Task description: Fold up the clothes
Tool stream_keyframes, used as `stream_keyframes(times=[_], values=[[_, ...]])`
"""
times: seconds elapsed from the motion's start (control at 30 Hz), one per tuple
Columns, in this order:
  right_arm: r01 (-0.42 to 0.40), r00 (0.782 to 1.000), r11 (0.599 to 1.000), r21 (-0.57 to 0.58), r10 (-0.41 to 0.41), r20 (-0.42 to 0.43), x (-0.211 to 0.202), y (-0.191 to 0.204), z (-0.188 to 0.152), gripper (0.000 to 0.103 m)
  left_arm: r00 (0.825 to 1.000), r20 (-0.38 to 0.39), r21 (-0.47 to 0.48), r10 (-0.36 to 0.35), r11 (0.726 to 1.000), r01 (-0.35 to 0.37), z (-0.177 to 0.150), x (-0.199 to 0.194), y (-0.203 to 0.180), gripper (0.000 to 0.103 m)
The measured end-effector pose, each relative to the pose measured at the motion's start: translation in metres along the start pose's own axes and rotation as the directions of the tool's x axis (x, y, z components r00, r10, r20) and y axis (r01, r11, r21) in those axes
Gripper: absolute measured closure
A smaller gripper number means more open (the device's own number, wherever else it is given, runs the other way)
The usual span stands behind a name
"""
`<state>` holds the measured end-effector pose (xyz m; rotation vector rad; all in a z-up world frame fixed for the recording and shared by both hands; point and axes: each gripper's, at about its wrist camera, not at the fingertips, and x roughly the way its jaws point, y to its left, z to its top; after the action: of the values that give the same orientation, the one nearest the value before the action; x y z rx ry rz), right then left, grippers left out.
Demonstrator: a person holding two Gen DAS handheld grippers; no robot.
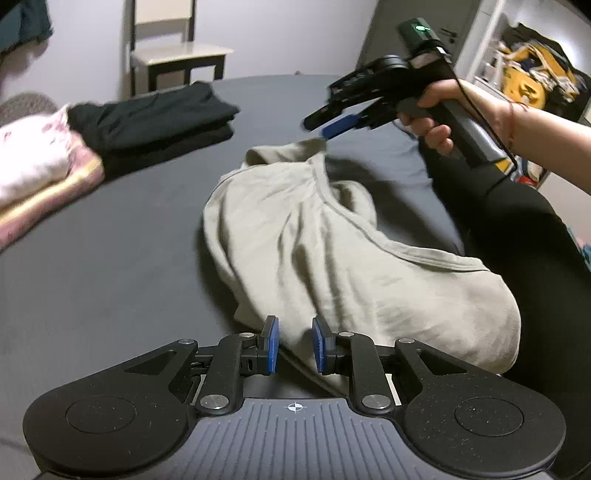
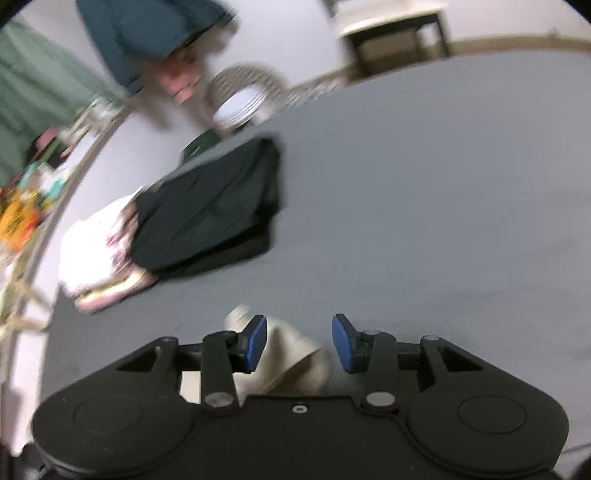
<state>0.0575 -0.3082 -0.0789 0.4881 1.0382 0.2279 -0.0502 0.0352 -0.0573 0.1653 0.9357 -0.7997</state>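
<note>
The beige shirt [image 1: 325, 251] lies crumpled, long axis running from your left gripper [image 1: 294, 345], jaws apart at its near hem, to your right gripper [image 2: 299, 343], jaws wide over its far tip.

This is a room in a home, used for laundry. A dark grey table [image 1: 110, 266] fills the middle, bearing a crumpled beige shirt [image 1: 332, 251] and, toward its far left edge, a stack of folded black clothes [image 1: 155, 118] beside folded pink-and-white ones [image 1: 33, 162]. Beyond the table a chair [image 1: 177, 51] stands against a plain pale wall, to its right a white shelf [image 1: 491, 48] holds a yellow-and-black heap, and garments [image 2: 147, 33] hang left of it.
</note>
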Motion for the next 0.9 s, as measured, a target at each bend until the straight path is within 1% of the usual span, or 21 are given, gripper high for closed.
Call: stream_keyframes(times=[0.03,0.07,0.1,0.2,0.27,0.3,0.33,0.4,0.47,0.5,0.53,0.6,0.63,0.67,0.73,0.8,0.83,0.9], values=[[0.027,1.0,0.999,-0.025,-0.027,0.001,0.003,0.005,-0.003,0.066,1.0,0.002,0.01,0.0,1.0,0.0,0.001,0.0,-0.002,0.083],[0.058,0.998,0.996,-0.07,-0.057,0.018,0.005,0.011,-0.007,0.083,1.0,0.003,0.02,-0.001,1.0,0.001,0.001,0.0,-0.004,0.083],[0.076,0.997,0.99,-0.118,-0.073,0.031,0.006,0.018,-0.013,0.095,1.0,0.005,0.03,-0.001,1.0,0.001,0.002,0.0,-0.006,0.083],[0.031,0.999,0.956,-0.291,-0.023,0.033,0.001,0.045,-0.032,0.095,1.0,-0.004,0.022,0.018,1.0,-0.018,0.002,0.001,-0.005,0.083],[-0.027,0.999,0.92,-0.391,0.034,0.01,-0.009,0.06,-0.051,0.095,1.0,-0.005,-0.002,0.026,1.0,-0.026,0.002,0.001,-0.002,0.083],[-0.046,0.999,0.896,-0.442,0.049,-0.003,-0.013,0.067,-0.061,0.094,1.0,-0.002,-0.019,0.028,0.999,-0.028,0.002,0.001,0.001,0.083],[-0.035,0.999,0.866,-0.499,0.03,-0.017,-0.015,0.074,-0.072,0.094,1.0,0.002,-0.037,0.031,0.999,-0.031,0.002,0.0,0.004,0.083],[-0.007,0.998,0.805,-0.593,-0.033,-0.057,-0.014,0.084,-0.096,0.093,1.0,0.001,-0.061,0.028,0.998,-0.028,0.002,0.002,0.007,0.083],[0.013,0.994,0.763,-0.646,-0.08,-0.074,-0.012,0.087,-0.116,0.086,1.0,-0.007,-0.064,0.023,0.998,-0.023,0.001,0.004,0.008,0.083],[0.013,0.994,0.757,-0.653,-0.08,-0.073,-0.014,0.087,-0.12,0.083,1.0,-0.011,-0.054,0.024,0.998,-0.024,0.001,0.005,0.006,0.083],[0.006,0.996,0.768,-0.64,-0.065,-0.068,-0.017,0.085,-0.118,0.081,1.0,-0.013,-0.042,0.025,0.999,-0.025,0.001,0.005,0.004,0.083],[-0.008,0.998,0.789,-0.615,-0.036,-0.058,-0.023,0.081,-0.115,0.07,1.0,-0.012,-0.021,0.025,0.999,-0.025,0.001,0.004,0.001,0.083],[-0.015,0.999,0.802,-0.597,-0.019,-0.05,-0.026,0.079,-0.112,0.068,1.0,-0.011,-0.013,0.026,1.0,-0.026,0.001,0.004,0.0,0.083],[-0.019,1.0,0.825,-0.565,0.004,-0.028,-0.03,0.075,-0.105,0.066,1.0,-0.011,-0.007,0.028,1.0,-0.028,0.002,0.003,-0.001,0.083],[-0.009,0.999,0.871,-0.491,0.031,0.036,-0.037,0.063,-0.088,0.066,0.999,-0.011,-0.005,0.032,0.999,-0.032,0.002,0.003,-0.002,0.083],[0.006,0.996,0.913,-0.408,0.028,0.079,-0.037,0.053,-0.067,0.067,1.0,-0.012,-0.014,0.027,1.0,-0.027,0.002,0.004,0.0,0.083],[0.012,0.996,0.927,-0.375,0.021,0.085,-0.034,0.049,-0.056,0.07,1.0,-0.013,-0.019,0.024,1.0,-0.024,0.002,0.004,0.001,0.083],[0.016,0.999,0.931,-0.364,0.001,0.048,-0.02,0.046,-0.043,0.072,1.0,-0.016,-0.019,0.022,1.0,-0.022,0.002,0.004,0.001,0.083]])
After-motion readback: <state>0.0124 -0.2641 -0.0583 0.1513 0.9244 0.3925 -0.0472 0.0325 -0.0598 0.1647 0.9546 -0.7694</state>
